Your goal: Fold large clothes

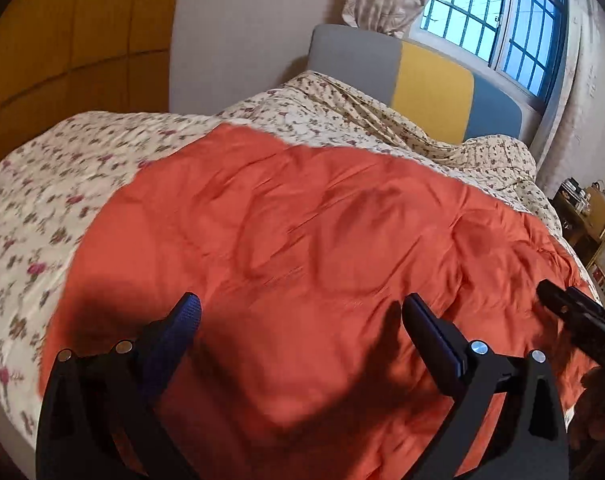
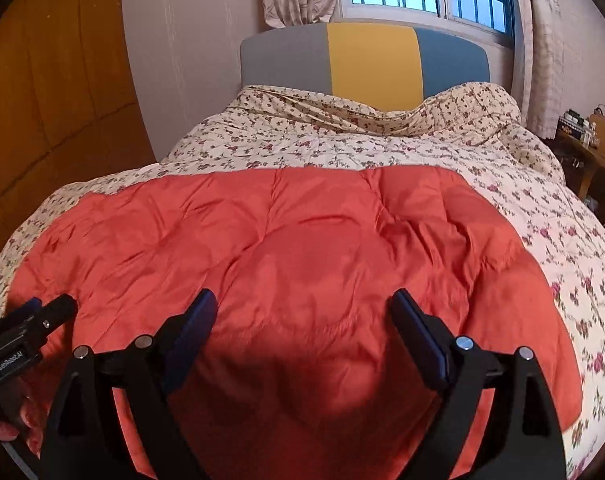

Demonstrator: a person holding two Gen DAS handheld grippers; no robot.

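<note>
Left gripper (image 1: 301, 308), black plastic two-finger frame with blue ribbed pads: jaws spread wide, nothing between pads, fingers rising from lower edge of left wrist frame, tips at mid-lower frame. Left pad (image 1: 188, 312) slightly blurred.

Right gripper (image 2: 304, 304), same black frame, blue pads: jaws spread wide, empty, fingers symmetric about lower centre of right wrist frame.

Each gripper visible in other's view: right at lower right edge of left wrist frame, left at lower left edge of right wrist frame. Side by side, apart.
</note>
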